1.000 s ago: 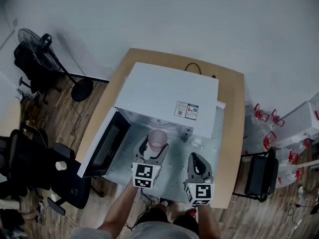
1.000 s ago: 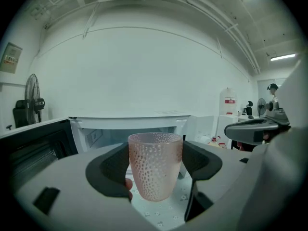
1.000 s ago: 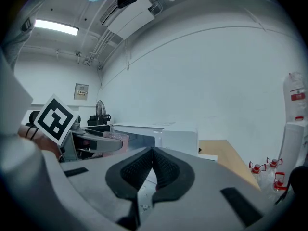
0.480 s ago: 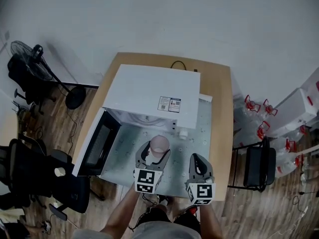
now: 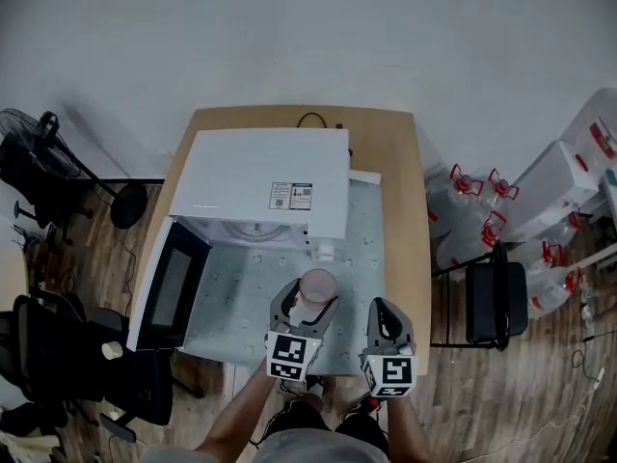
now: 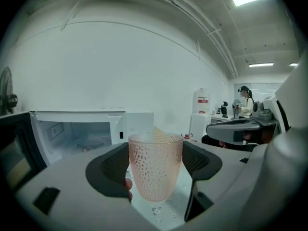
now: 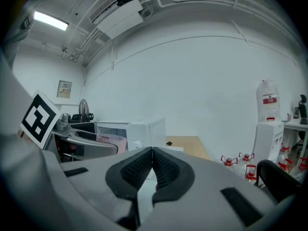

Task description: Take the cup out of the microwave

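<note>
The left gripper [image 5: 305, 300] is clamped on the pink cup [image 5: 316, 284], with a jaw against each side. Within the last second the cup has come away from the mouth of the microwave [image 5: 260, 177]. It now stands clear at 6 o'clock of the open cavity. Removal is judged essentially done. The right gripper [image 5: 388, 326], at 3 o'clock of the left, is fully closed and empty.

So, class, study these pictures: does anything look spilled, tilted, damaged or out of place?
Nothing stands out. The cup is upright, held by the left gripper, in front of the microwave, whose door is open. No spill shows.
</note>
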Action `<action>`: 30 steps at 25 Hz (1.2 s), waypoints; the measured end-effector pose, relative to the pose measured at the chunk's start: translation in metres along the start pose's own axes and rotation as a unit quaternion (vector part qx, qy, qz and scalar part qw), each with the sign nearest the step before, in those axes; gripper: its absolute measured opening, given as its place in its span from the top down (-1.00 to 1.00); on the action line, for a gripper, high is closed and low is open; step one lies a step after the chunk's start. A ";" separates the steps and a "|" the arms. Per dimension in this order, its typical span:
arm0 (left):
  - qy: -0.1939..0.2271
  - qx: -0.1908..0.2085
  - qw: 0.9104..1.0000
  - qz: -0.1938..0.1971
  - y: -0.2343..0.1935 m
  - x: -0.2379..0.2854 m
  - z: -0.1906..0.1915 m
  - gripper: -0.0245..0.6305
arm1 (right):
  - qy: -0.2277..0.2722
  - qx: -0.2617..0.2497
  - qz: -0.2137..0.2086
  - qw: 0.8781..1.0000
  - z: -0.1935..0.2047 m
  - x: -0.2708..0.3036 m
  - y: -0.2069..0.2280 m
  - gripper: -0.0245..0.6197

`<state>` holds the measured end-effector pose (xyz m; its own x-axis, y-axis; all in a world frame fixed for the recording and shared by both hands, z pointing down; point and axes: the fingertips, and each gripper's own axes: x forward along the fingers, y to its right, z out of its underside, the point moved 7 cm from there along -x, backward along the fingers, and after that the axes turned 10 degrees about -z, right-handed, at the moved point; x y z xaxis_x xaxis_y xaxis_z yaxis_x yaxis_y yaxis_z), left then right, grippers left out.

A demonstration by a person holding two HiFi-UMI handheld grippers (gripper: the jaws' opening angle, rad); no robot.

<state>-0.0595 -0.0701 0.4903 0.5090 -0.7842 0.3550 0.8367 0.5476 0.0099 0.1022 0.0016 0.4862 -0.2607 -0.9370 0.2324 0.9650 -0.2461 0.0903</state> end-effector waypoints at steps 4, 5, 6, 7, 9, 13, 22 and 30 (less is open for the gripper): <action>-0.001 0.008 1.000 0.029 0.024 0.007 0.001 -0.17 | -0.001 0.005 0.021 1.000 0.007 -0.017 0.011 0.87; -0.002 0.010 0.999 0.035 0.030 0.008 0.001 -0.17 | -0.002 0.007 0.026 1.000 0.009 -0.021 0.014 0.87; -0.003 0.013 0.999 0.040 0.035 0.010 0.002 -0.17 | -0.002 0.009 0.030 0.999 0.010 -0.025 0.017 0.87; -0.003 0.015 0.999 0.045 0.040 0.012 0.002 -0.17 | -0.003 0.011 0.035 0.999 0.012 -0.030 0.020 0.87; -0.004 0.018 0.998 0.056 0.051 0.016 0.004 -0.17 | -0.003 0.014 0.046 0.999 0.015 -0.039 0.026 0.87; -0.005 0.019 0.997 0.077 0.074 0.025 0.008 -0.17 | -0.006 0.021 0.066 0.998 0.024 -0.056 0.040 0.87; -0.010 0.034 0.991 0.129 0.116 0.048 0.025 -0.17 | -0.018 0.044 0.104 0.993 0.050 -0.076 0.066 0.87; -0.027 0.037 0.988 0.146 0.139 0.070 0.051 -0.17 | -0.033 0.065 0.118 0.990 0.081 -0.078 0.085 0.87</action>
<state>0.0818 -0.0341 0.5641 0.7128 -0.5744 0.4025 0.6380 0.7694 -0.0318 0.2020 0.0736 0.5546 -0.0346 -0.9452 0.3247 0.9887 0.0149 0.1489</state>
